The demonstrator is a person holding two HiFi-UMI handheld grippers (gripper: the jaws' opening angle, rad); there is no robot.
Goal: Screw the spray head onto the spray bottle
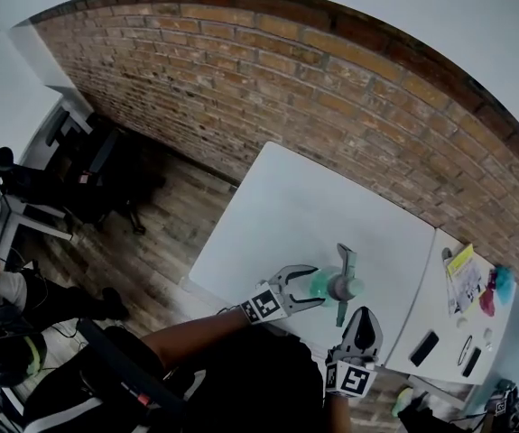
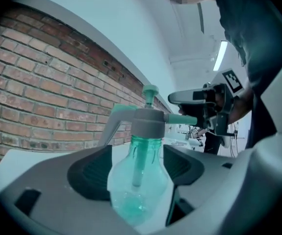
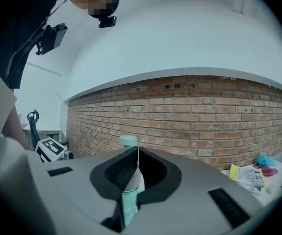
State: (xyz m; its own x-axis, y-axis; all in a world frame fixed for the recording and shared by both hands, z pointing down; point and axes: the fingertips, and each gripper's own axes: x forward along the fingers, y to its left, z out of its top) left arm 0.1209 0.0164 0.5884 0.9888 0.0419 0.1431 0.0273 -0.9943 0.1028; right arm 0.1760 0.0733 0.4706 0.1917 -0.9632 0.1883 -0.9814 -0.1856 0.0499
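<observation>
A red-brick wall (image 1: 331, 88) runs behind the white desk (image 1: 286, 206). Wood-plank floor (image 1: 164, 228) lies left of it, with a black office chair (image 1: 97, 174) on it. Overhead, a strip light (image 2: 222, 55) glows.

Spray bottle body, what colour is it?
The spray bottle is see-through teal green, clearest in the left gripper view.

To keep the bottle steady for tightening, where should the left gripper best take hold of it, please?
On its wide lower body, from the side and level: the spray bottle stands upright between the left gripper's open jaws, below the narrow neck and spray head.
</observation>
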